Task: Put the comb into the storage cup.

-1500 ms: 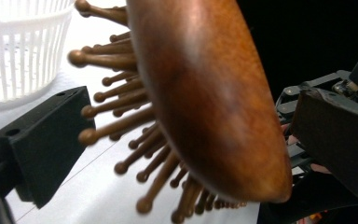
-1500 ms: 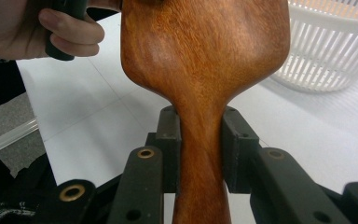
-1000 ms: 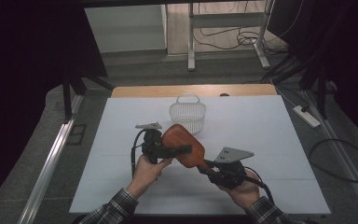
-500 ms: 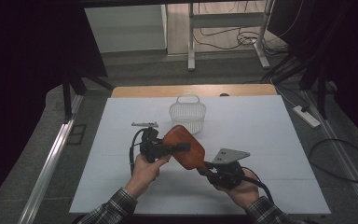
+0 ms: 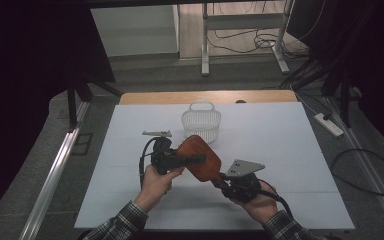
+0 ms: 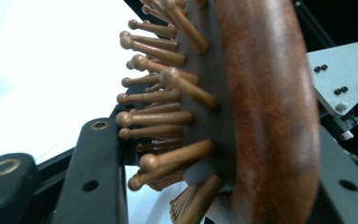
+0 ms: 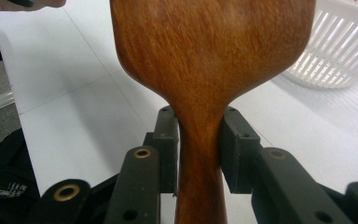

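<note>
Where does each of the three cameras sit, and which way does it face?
High view: above the table's near side, facing forward and down; forearms, both hands show.
Left gripper view: on the left gripper, facing along its jaws at the hairbrush's bristles.
Right gripper view: on the right gripper, jaws clamping the handle, white basket beyond.
Shared: the hairbrush.

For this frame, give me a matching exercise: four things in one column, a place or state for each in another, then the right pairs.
Things:
1. wooden hairbrush
2. white basket
3. right gripper
4. left gripper

Places or states:
A. clamped on the brush's handle
B. stands on the white table beyond the brush
C. held up between both grippers
D. grips the brush's head across back and bristles

Pairs: 1-C, 2-B, 3-A, 4-D
</note>
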`<state>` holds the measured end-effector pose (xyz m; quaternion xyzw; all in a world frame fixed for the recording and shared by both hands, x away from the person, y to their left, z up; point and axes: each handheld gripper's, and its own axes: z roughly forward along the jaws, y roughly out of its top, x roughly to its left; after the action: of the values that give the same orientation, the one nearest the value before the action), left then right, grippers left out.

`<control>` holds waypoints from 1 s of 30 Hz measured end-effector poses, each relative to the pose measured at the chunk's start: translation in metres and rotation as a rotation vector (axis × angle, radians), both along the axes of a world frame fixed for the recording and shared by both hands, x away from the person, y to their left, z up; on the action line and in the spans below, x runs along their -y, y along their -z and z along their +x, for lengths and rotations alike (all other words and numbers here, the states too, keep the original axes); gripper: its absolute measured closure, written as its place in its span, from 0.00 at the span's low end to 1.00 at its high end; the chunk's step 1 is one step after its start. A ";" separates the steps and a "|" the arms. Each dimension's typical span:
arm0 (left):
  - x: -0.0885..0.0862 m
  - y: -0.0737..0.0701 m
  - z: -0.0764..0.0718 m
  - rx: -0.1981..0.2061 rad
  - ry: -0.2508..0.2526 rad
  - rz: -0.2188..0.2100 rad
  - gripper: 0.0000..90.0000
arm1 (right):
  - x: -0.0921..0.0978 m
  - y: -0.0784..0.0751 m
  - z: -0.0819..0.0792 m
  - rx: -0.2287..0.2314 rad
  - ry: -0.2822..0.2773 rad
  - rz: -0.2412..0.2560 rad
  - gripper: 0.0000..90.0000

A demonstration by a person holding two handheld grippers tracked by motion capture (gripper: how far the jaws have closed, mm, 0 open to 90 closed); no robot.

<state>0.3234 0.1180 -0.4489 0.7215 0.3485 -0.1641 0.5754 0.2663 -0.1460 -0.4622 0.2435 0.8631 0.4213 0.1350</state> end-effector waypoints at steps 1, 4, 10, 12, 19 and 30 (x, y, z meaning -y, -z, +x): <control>0.000 -0.001 0.000 0.006 -0.003 0.008 0.58 | 0.000 0.000 0.001 -0.003 -0.002 0.002 0.75; -0.002 -0.002 -0.001 0.018 -0.007 0.017 0.57 | 0.000 0.000 0.001 -0.004 0.002 -0.001 0.69; -0.005 -0.006 -0.001 0.050 -0.027 0.037 0.57 | 0.000 0.003 0.003 -0.034 -0.006 -0.024 0.54; -0.005 -0.006 -0.001 0.057 -0.030 0.045 0.57 | 0.000 0.005 0.004 -0.059 -0.011 -0.027 0.46; -0.004 -0.009 0.000 0.073 -0.033 0.082 0.57 | 0.005 0.009 0.007 -0.125 -0.011 -0.043 0.31; -0.011 -0.016 0.000 0.109 -0.057 0.108 0.57 | 0.011 0.008 0.009 -0.154 -0.013 -0.031 0.20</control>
<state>0.3234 0.1287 -0.4324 0.7492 0.3455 -0.0888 0.5581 0.2749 -0.1575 -0.4707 0.2675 0.8790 0.3886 0.0696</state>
